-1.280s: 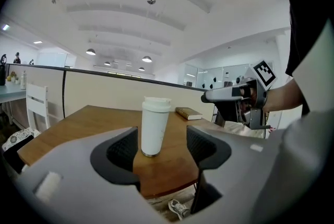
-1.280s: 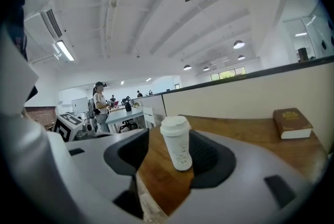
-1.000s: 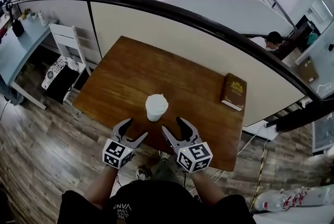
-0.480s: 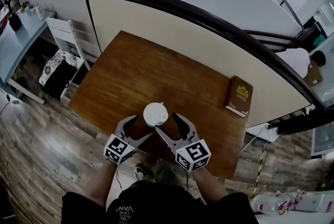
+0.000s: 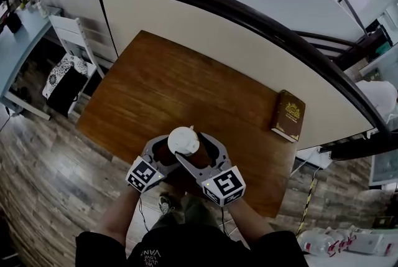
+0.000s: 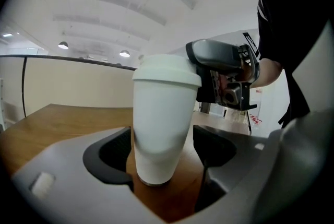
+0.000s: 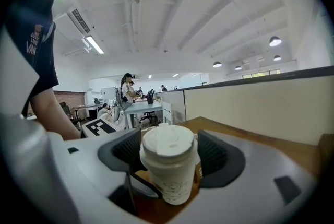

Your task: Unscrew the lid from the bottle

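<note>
A white bottle (image 5: 183,141) with a white lid (image 6: 167,69) stands upright near the front edge of the wooden table (image 5: 161,85). My left gripper (image 5: 166,151) reaches in from the left. Its jaws are opening, low around the bottle's body (image 6: 159,129), with a gap at the right pad. My right gripper (image 5: 196,150) comes in from the right, its jaws opening too. The lidded top (image 7: 168,140) stands between its pads with room on both sides. The right gripper (image 6: 224,74) also shows behind the bottle in the left gripper view.
A brown book (image 5: 288,115) lies at the table's right edge. A curved white partition (image 5: 205,29) runs behind the table. A white chair (image 5: 71,32) and a patterned bag (image 5: 65,82) stand on the floor to the left.
Both grippers have moved forward from the near table edge until their jaws bracket the bottle, and the jaws have spread wider. The bottle has stayed in place.
</note>
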{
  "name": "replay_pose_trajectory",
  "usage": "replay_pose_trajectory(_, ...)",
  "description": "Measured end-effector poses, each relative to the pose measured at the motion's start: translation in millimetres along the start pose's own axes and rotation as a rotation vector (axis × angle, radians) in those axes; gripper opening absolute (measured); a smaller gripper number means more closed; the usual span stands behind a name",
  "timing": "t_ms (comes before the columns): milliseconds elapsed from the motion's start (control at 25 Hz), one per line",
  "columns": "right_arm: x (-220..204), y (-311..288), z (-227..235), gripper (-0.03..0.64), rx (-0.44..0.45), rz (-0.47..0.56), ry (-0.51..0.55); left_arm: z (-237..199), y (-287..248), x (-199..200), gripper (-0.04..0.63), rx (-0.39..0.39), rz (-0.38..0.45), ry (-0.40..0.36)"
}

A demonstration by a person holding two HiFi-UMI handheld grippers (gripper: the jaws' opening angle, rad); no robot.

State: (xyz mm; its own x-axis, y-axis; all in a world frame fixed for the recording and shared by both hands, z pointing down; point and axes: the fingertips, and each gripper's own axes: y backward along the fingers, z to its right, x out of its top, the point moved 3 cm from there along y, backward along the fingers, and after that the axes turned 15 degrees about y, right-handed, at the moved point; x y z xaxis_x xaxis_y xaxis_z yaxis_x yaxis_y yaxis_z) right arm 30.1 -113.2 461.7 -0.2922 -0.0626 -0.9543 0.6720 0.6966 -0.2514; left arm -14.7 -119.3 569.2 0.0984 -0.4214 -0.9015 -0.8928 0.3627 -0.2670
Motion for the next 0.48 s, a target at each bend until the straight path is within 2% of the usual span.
replay_pose_trajectory(280, 3, -11, -2, 0.307, 0.038, -0.006, 0.101, -3, -11, 0, 0.359, -0.018, 0.012, 0.000)
replay_pose_trajectory(480, 1, -13, 0, 0.305, 0.059, -0.016, 0.093, -2, -15, 0, 0.357, -0.006, 0.023, 0.001)
